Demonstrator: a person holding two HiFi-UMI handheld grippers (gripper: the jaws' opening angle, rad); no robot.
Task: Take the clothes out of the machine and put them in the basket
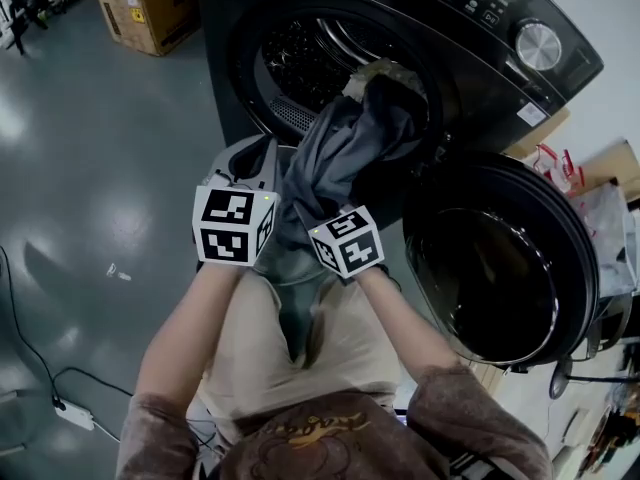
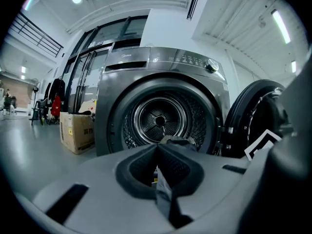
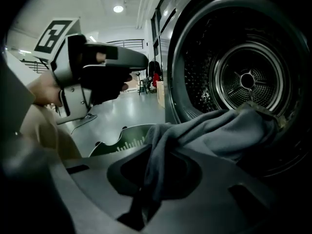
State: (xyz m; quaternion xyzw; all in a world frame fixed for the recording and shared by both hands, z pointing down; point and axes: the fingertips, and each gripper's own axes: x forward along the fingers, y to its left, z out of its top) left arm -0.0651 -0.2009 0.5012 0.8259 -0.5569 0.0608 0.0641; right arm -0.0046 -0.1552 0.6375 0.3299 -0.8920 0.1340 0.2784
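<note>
A grey garment [image 1: 350, 138] stretches from the mouth of the dark machine's drum [image 1: 310, 58] down to both grippers, held side by side in front of it. My left gripper [image 2: 158, 150] is shut on a narrow fold of the grey cloth [image 2: 165, 194]; its marker cube [image 1: 233, 226] shows in the head view. My right gripper [image 3: 151, 150] is shut on a thick fold of the same garment [image 3: 219, 130], which drapes back over the drum's rim. Its cube [image 1: 347, 241] sits just right of the left one. Cloth hides both sets of fingertips in the head view.
The round machine door [image 1: 490, 268] hangs open at the right. A green basket rim [image 3: 119, 143] shows low beside the machine. A cardboard box [image 1: 150, 8] stands on the grey floor at the far left. A cable [image 1: 60, 388] lies on the floor at the near left.
</note>
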